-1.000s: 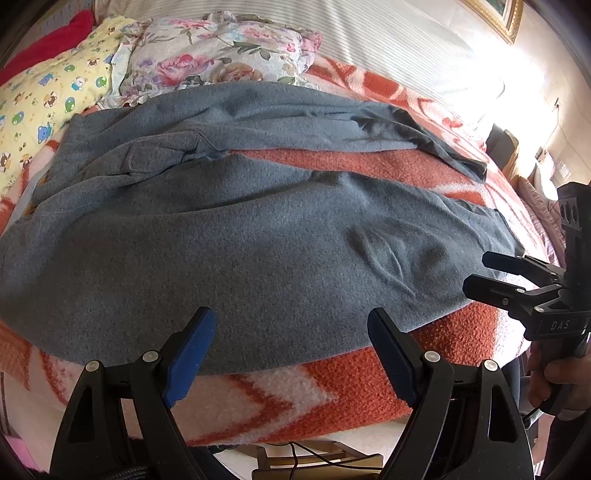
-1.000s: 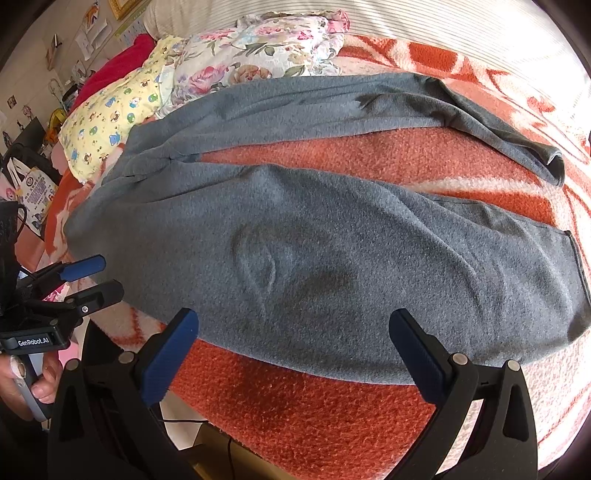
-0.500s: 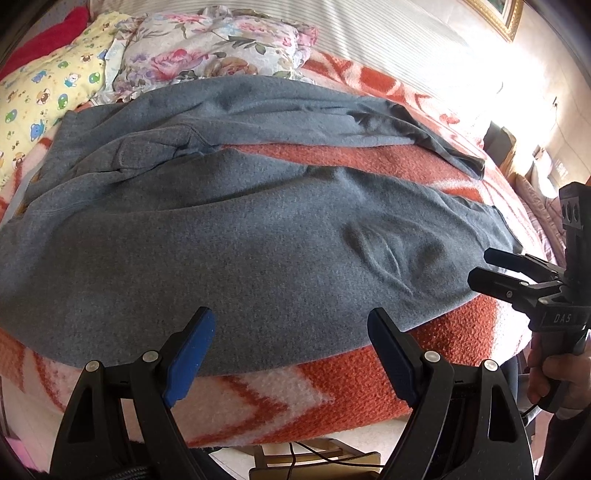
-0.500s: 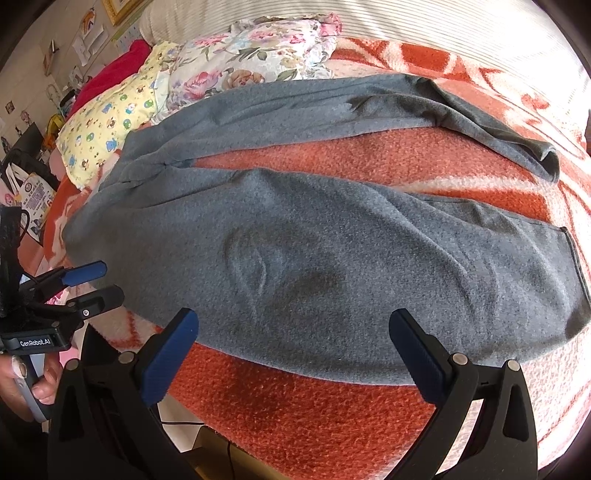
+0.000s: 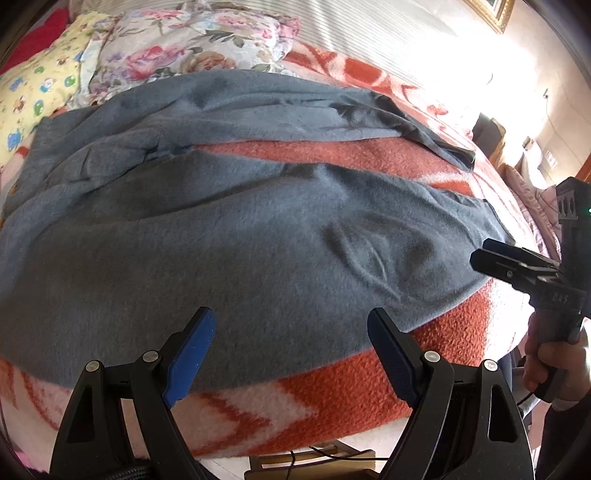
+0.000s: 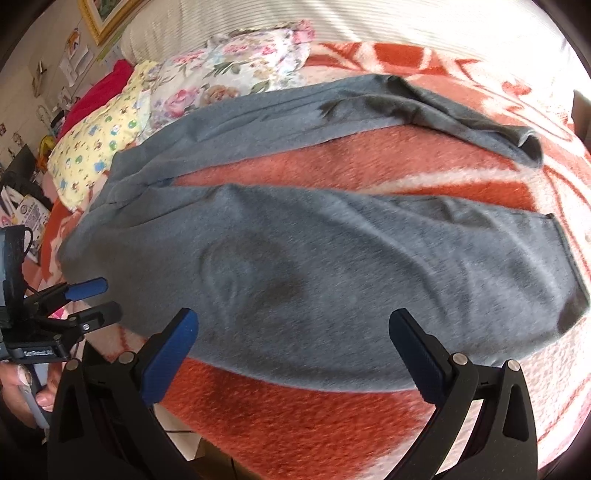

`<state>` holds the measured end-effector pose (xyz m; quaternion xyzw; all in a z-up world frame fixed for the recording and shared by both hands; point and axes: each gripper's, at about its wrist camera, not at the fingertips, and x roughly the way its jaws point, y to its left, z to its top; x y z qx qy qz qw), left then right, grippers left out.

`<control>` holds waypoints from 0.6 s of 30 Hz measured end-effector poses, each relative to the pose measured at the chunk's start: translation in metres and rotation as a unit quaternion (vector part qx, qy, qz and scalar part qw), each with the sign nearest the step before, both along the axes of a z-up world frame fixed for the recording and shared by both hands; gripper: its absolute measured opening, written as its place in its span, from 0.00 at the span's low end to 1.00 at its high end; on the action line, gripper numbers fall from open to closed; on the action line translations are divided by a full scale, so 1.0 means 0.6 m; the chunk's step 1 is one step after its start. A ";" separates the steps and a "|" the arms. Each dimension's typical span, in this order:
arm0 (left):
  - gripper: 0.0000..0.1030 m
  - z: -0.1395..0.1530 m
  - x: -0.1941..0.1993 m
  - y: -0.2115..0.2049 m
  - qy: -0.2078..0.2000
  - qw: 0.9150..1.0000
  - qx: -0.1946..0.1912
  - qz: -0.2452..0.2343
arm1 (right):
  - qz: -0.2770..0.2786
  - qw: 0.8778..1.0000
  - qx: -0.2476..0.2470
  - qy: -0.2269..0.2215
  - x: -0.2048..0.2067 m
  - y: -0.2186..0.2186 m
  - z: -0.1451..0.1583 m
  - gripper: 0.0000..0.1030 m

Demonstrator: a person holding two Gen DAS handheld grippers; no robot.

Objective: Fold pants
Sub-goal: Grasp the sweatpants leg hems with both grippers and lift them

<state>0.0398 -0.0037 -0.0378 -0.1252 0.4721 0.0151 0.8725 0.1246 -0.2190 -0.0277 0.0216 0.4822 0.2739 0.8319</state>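
Observation:
Grey fleece pants lie spread on the bed, waist at the left, both legs running right with a gap of blanket between them. They also show in the right wrist view. My left gripper is open and empty, over the near edge of the near leg toward the waist. My right gripper is open and empty, over the near edge of the same leg toward the cuff. Each gripper shows in the other's view: the right one at the right, the left one at the left.
An orange and white blanket covers the bed. A floral pillow, a yellow pillow and a red one lie at the far left. A striped headboard or wall runs behind. The bed's near edge drops to the floor.
Both grippers have moved forward and a little lower toward the near leg's edge; the pants fill more of each view. Both stay open. The pants have not moved.

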 end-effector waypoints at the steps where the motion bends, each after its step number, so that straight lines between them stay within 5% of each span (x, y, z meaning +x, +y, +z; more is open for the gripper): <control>1: 0.83 0.002 0.006 -0.002 -0.001 1.000 0.002 -0.005 | -0.007 1.000 0.000 -0.002 0.005 -0.008 0.000 1.00; 7: 0.83 0.026 0.067 -0.014 -0.015 0.999 0.009 -0.037 | -0.052 0.998 0.024 -0.003 0.053 -0.076 0.006 0.94; 18: 0.83 0.077 0.255 -0.053 -0.044 0.992 0.038 -0.113 | -0.069 0.995 -0.034 -0.071 0.160 -0.159 0.049 0.69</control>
